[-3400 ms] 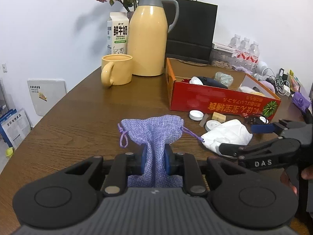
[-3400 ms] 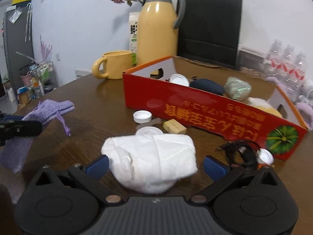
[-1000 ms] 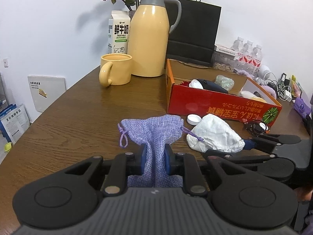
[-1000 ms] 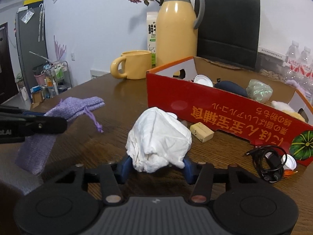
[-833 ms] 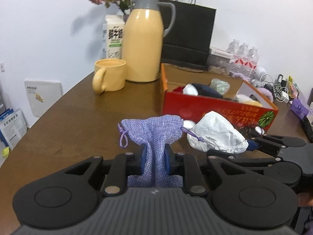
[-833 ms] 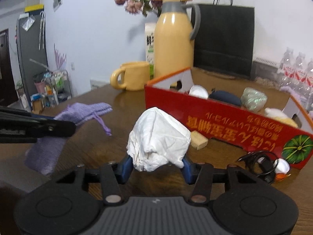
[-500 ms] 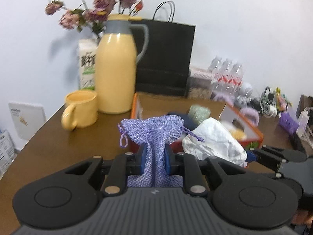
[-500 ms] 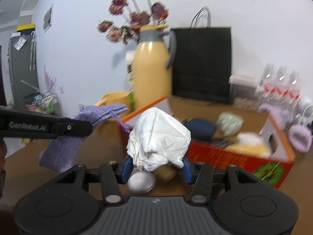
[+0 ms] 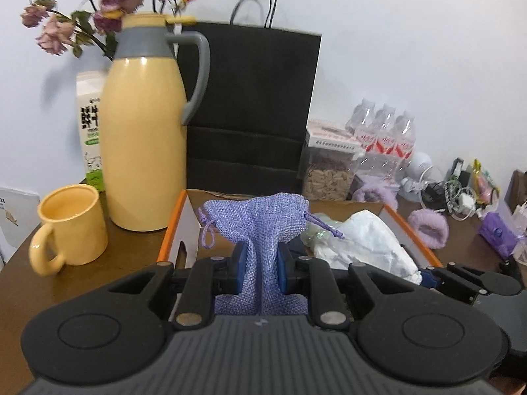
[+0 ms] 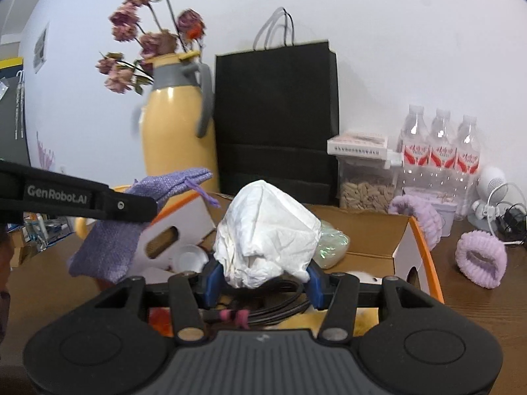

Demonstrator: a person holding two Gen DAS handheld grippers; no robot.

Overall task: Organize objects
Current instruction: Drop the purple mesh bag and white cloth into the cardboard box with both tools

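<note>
Currently, both grippers loaded, held above the box.
Left gripper [image 9: 258,271]: pads pinched tight on the purple drawstring pouch [image 9: 257,220], gripped at its narrowed middle; mouth fans out above the pads, body hangs below.
Right gripper [image 10: 260,284]: clamped on the crumpled white plastic bag [image 10: 268,227], pads on either side of its lower part.
Pouch location: in the air, over the near left end of the orange-edged cardboard box [image 9: 171,227]; not touching it.
White bag location: in the air over the box interior, just right of the pouch.
Box contents: white lid [image 10: 189,256], pale green shiny wrapper [image 10: 331,247], black cable coil [image 10: 273,306] under the right gripper.
Pouch handling: woven cloth, soft, looks light and near empty; folds under the pads, so likely won't slip; cord [image 9: 206,233] dangles and may snag on the box wall.
White bag handling: thin, crinkly, light, springy; grip the bunched bulk, not a loose edge.
Step, as judged: both items ready for release into the box.
Background: yellow thermos jug [image 9: 145,131], yellow mug [image 9: 70,227], black paper bag [image 9: 250,108].
</note>
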